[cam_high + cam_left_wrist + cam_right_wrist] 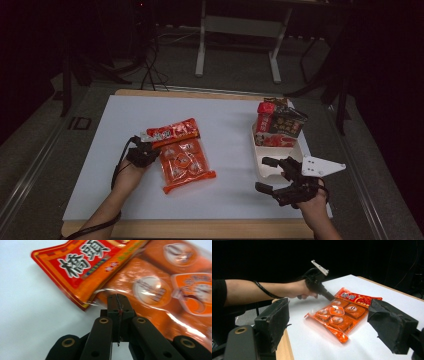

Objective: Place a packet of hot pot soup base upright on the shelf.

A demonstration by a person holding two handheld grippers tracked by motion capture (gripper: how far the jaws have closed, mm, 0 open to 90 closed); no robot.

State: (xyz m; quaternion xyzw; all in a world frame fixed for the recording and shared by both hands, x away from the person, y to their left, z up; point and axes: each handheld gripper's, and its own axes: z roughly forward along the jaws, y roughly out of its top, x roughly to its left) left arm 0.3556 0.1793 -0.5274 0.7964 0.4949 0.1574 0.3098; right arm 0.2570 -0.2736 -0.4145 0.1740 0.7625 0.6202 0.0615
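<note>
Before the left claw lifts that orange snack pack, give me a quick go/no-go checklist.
1. Left claw closed: ok, jaws stand together at the edge of the orange snack pack.
2. Film actually pinched: cannot tell, the tips meet at the clear seam but no film shows between them.
3. Pack free of load: not ok, the red packet overlaps its far end and may slide off on a lift.
4. Right claw clear of the lift: ok, open and empty, near the white tray.
5. Space in the tray: ok, near part bare; packets stand at the far end.
</note>
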